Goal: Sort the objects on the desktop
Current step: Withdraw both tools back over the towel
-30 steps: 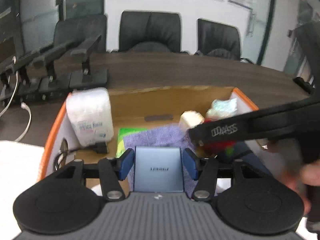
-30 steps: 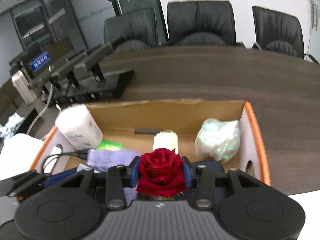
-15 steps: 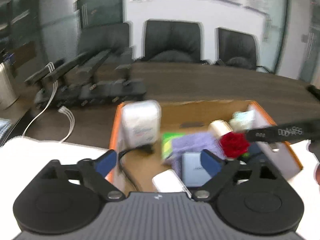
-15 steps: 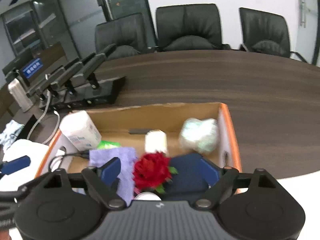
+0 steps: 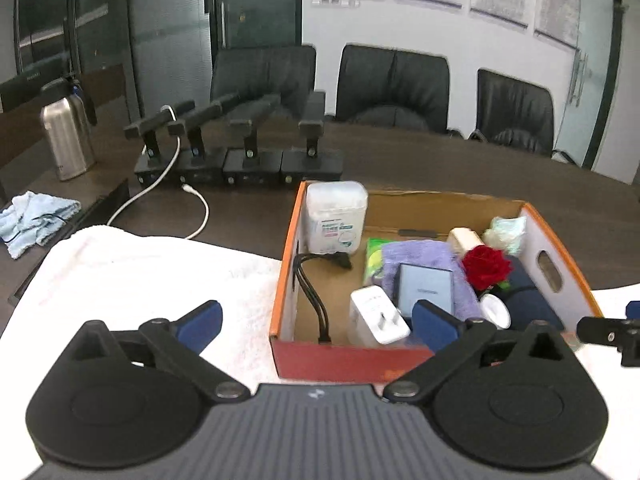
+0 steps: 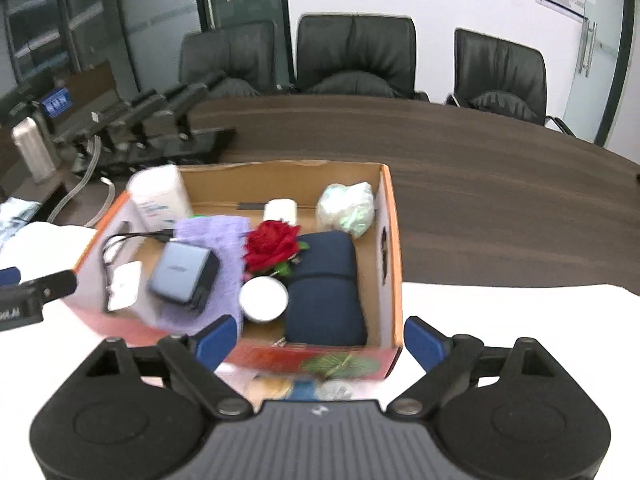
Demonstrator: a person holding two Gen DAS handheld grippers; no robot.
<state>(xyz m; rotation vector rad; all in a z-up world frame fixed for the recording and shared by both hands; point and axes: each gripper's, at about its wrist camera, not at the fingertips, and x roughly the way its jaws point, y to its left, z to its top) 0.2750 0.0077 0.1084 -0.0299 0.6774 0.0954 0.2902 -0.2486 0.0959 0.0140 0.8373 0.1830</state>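
Observation:
An orange-rimmed cardboard box (image 5: 285, 280) (image 6: 394, 256) stands on a white towel. Inside, a blue-grey power bank (image 5: 426, 288) (image 6: 182, 274) lies on a purple cloth (image 5: 416, 250) (image 6: 216, 226). A red rose (image 5: 486, 266) (image 6: 272, 242) rests beside a navy pouch (image 6: 326, 284). My left gripper (image 5: 316, 318) hovers short of the box's near wall, jaws opening, nothing between them. My right gripper (image 6: 320, 336) hangs above the near wall, jaws also opening and empty.
The box also holds a white wipes tub (image 5: 336, 216), a white charger (image 5: 376, 314), a black cable (image 5: 312, 292), a round white lid (image 6: 263, 298) and a crumpled bag (image 6: 346, 208). Black charging docks (image 5: 240, 160), a steel bottle (image 5: 66, 140) and chairs stand behind.
The left gripper let go of the power bank and the right let go of the rose. Both opened wide and drew back and up from the box.

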